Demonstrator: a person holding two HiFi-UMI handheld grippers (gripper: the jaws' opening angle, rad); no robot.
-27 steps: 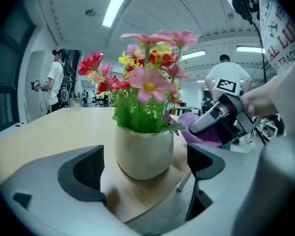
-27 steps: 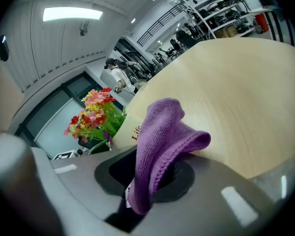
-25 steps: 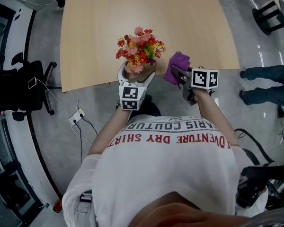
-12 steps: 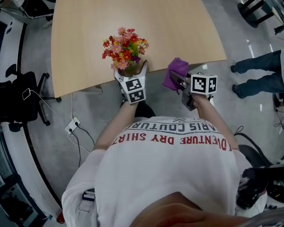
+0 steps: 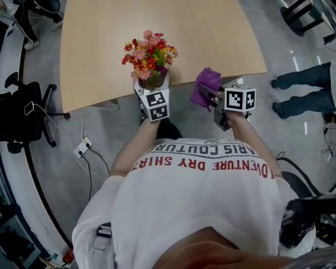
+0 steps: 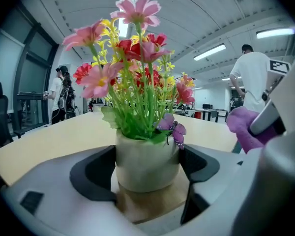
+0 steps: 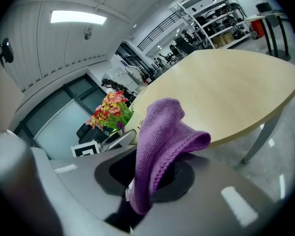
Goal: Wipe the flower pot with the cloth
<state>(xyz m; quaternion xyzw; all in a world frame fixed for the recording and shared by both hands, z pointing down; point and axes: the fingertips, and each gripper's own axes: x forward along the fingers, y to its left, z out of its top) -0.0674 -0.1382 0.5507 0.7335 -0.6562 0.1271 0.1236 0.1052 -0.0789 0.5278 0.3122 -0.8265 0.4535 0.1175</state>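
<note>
**A:** Where's my flower pot [image 6: 146, 163] right now?

**B:** At your 11 o'clock, at the near edge of the pale, smooth wooden table [image 5: 213, 27]. It's a small round pot with matte cream walls. Pink, red and yellow flowers [image 6: 132, 58] on thin green stems fill it, and a little purple butterfly [image 6: 173, 130] sits at its rim on the 3 o'clock side.

**A:** And my left gripper [image 5: 152, 84]?

**B:** Its jaws have just been closing, and the pot stands between them. The dark curved pads [image 6: 96, 173] meet the pot's walls at 9 and 3 o'clock, so you're clasping it.

**A:** What about the cloth [image 7: 162, 136]?

**B:** Your right gripper [image 5: 210, 94] has it pinched tight. It's a purple cloth with a nubbly knitted weave, and it stands up out of the jaws in a soft folded hump with the top flopping over toward 3 o'clock. From the pot it's at about 3 o'clock, just off the table's edge and not touching the pot
</note>
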